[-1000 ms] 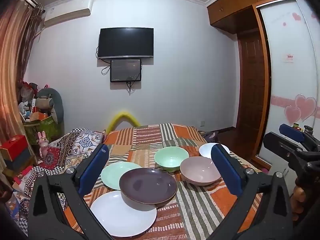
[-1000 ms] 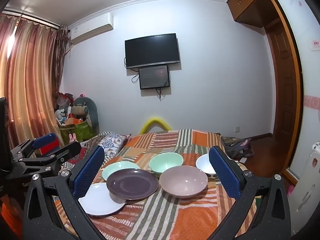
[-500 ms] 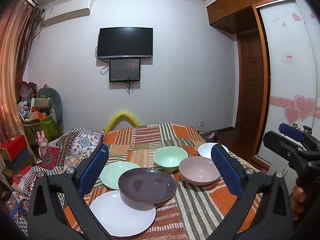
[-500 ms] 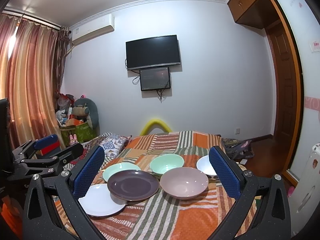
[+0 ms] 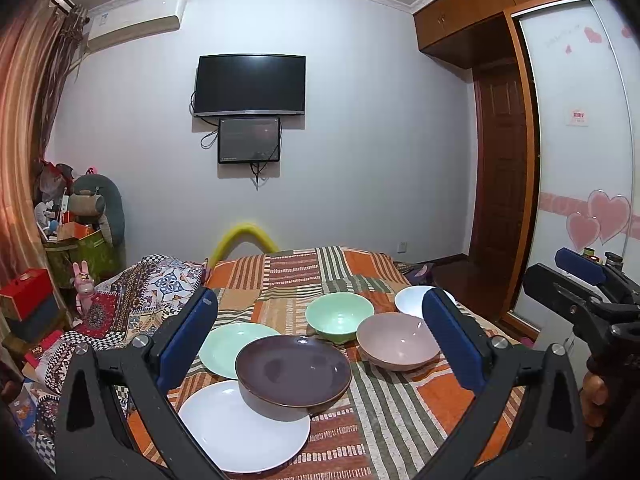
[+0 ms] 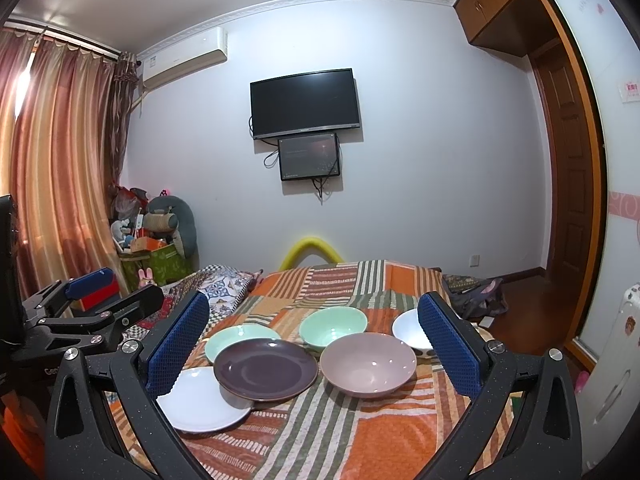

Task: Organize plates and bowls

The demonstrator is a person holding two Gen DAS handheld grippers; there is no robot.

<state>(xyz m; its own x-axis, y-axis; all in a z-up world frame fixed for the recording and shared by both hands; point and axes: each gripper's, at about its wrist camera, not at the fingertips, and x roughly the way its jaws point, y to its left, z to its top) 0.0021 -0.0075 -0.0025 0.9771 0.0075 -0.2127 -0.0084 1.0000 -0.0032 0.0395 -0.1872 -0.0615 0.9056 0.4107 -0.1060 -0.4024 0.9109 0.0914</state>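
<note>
Altogether, the left wrist view showed three plates and three bowls on a striped patchwork blanket [image 5: 384,412]: a white plate [image 5: 240,436] nearest, a dark purple plate [image 5: 293,370] overlapping its far edge, and a pale green plate [image 5: 232,348] behind to the left; to the right sat a green bowl [image 5: 338,316], a dusty pink bowl [image 5: 396,340] and a white bowl [image 5: 412,300], partly hidden by a blue pad. The left gripper [image 5: 320,344] hung above them with its jaws spread wide, holding nothing. From the right wrist view, the same six pieces lay clustered mid-blanket, all upright, smooth and glossy. The right gripper [image 6: 314,344] likewise stood spread apart and empty, with the left gripper visible off to the left.
</note>
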